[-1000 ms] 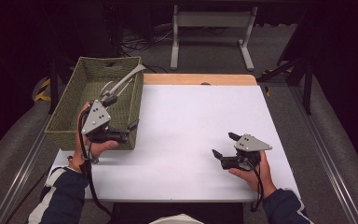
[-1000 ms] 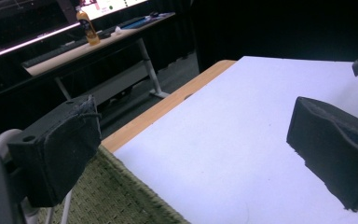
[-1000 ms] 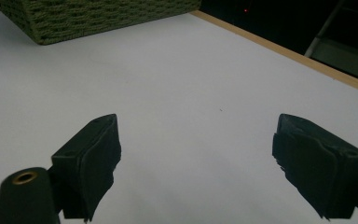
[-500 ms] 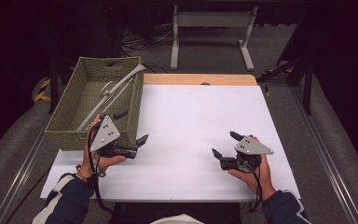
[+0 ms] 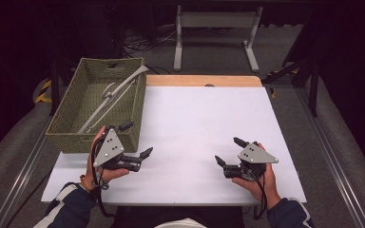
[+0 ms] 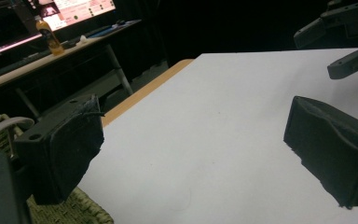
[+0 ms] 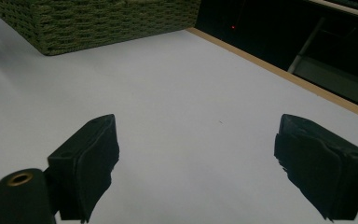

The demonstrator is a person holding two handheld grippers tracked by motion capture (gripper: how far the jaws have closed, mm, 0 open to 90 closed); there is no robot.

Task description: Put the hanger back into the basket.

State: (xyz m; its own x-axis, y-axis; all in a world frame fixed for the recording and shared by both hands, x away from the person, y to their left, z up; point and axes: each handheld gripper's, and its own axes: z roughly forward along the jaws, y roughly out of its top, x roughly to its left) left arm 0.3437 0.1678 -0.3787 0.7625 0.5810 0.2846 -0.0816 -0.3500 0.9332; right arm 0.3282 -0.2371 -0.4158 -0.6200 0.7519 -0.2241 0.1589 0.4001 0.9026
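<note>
Beside the near right corner of the woven basket [image 5: 73, 124], clear of the rim now: left hand-held gripper [image 5: 137, 142], a second ago reaching over the basket wall, half a second ago just outside it, now lower and nearer the person over the white tabletop [image 5: 204, 118]. Jaws spread wide and empty, seen plainly in the left gripper view with bare white surface between them. Left behind inside the basket: grey tongs [image 5: 111, 95], lying slantwise, upper end propped on the far right rim, lower end down near the basket's front left. Resting on the tabletop to the right, well apart from the basket: right hand-held gripper [image 5: 228, 152], in much the same place as in both earlier frames, jaws likewise wide apart with nothing between them. Judging from the empty jaws and the retreat from the basket: placing of the tongs apparently finished, release complete, nothing else loose on the tabletop to pick up.
</note>
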